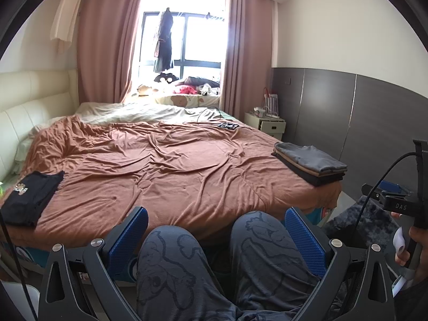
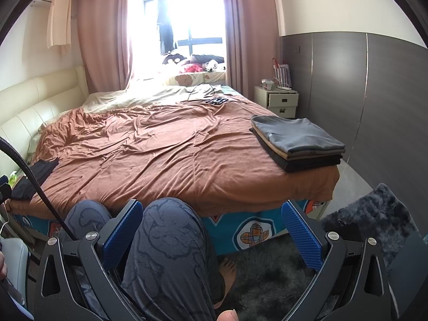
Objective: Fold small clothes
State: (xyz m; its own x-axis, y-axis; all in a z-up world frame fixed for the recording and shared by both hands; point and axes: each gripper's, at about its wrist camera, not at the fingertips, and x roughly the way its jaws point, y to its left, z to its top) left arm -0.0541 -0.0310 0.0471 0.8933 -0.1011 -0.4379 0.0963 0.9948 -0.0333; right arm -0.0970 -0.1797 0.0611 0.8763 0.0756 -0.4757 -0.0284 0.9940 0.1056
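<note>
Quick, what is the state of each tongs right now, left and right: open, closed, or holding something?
Left tongs: open, holding nothing, above the person's knees.
Right tongs: open, holding nothing, short of the bed.

A wide bed with a rumpled rust-orange cotton cover (image 1: 165, 165) lies ahead of the left gripper (image 1: 216, 240). On it, far right, sits a neat stack of folded grey, tan and black clothes (image 1: 310, 163); far left, a loosely folded black printed T-shirt (image 1: 29, 195); beyond, a small black device with a cable (image 1: 228, 125).

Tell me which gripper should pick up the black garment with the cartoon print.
Probably the left gripper: the black garment lies at the bed's left edge, on its side. Both grippers are open and empty; the folded stack sits right.
</note>
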